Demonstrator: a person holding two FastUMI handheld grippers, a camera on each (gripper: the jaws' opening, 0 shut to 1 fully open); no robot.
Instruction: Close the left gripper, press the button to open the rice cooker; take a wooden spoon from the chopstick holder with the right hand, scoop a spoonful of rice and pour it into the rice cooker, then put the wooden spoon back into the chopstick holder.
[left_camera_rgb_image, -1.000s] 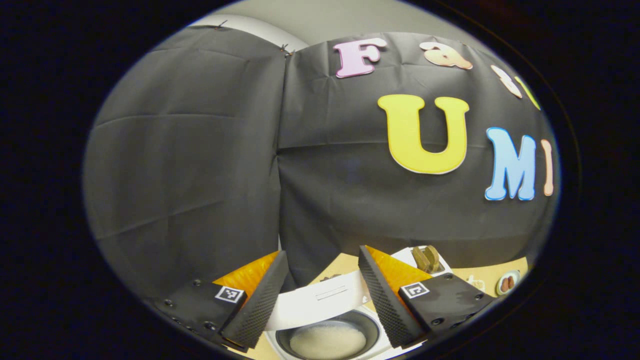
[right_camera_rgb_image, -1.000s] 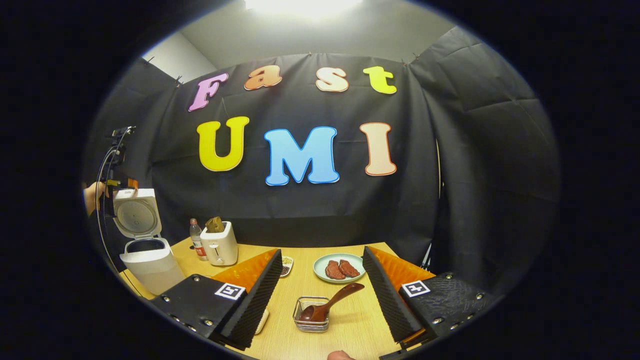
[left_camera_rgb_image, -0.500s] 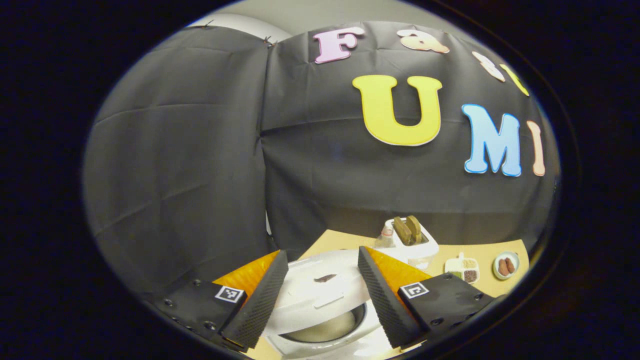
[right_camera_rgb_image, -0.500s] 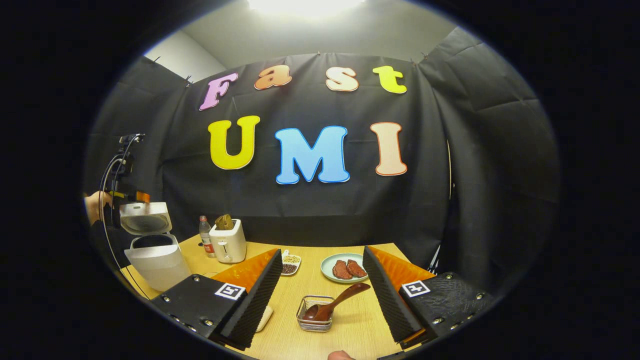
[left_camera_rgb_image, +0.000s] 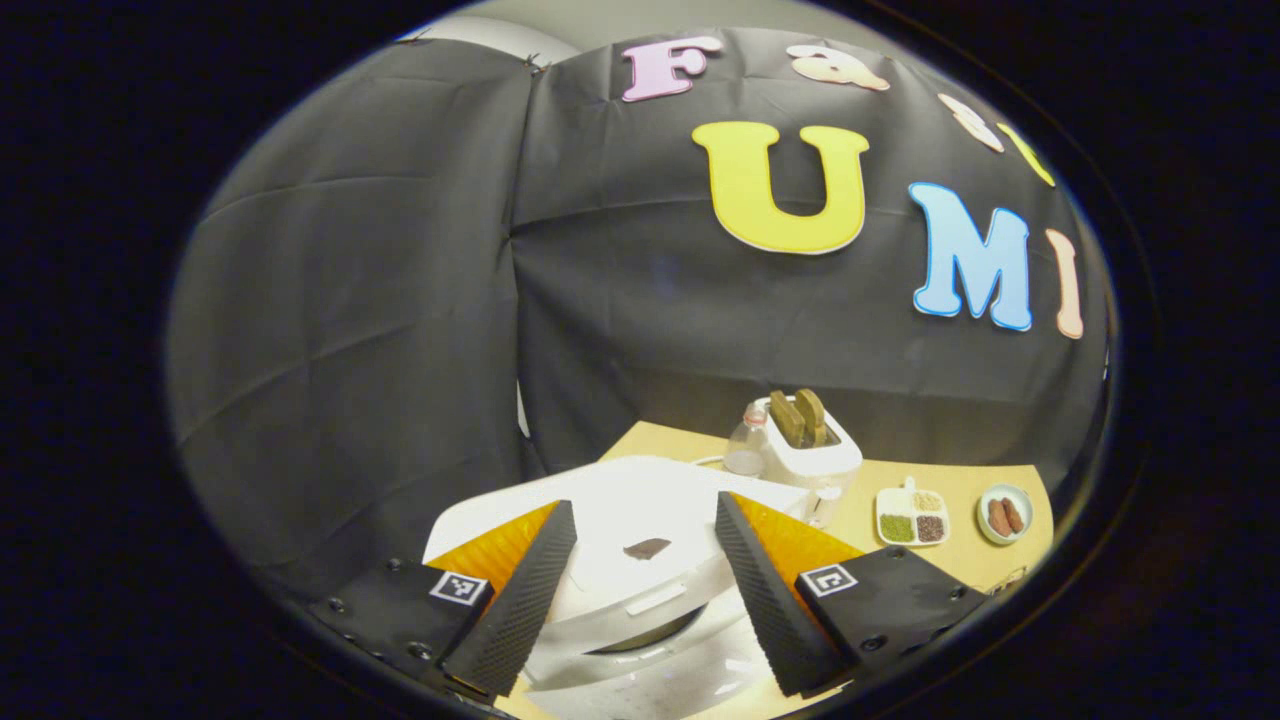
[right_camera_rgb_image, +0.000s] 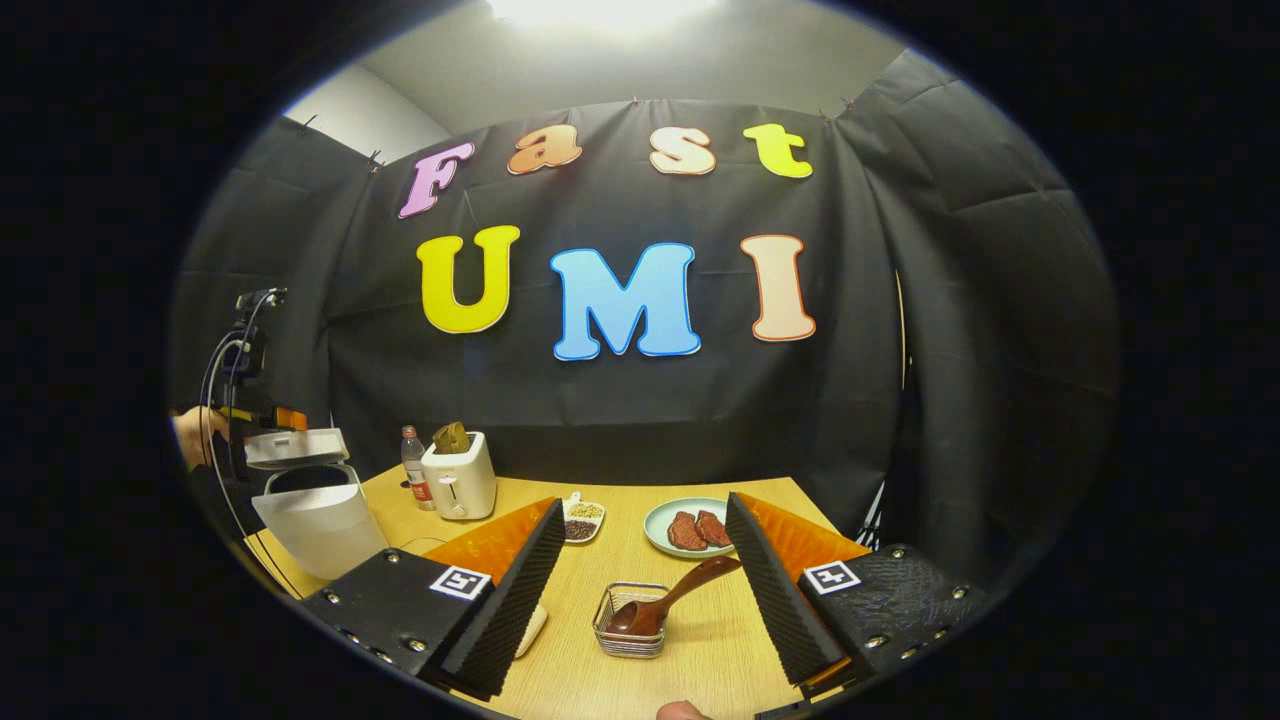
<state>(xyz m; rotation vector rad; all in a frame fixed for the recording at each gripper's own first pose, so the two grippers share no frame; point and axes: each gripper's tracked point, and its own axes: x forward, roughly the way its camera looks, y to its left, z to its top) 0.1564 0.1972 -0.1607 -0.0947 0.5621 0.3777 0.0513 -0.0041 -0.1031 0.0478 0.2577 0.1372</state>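
We are pressing the white rice cooker's (left_camera_rgb_image: 640, 600) lid (left_camera_rgb_image: 640, 520) down: upright a second ago, it is now nearly shut. Both grippers' jaws are gaping, empty. The brown wooden spoon (right_camera_rgb_image: 665, 603) is sitting in the wire chopstick holder (right_camera_rgb_image: 628, 640), so little remains.
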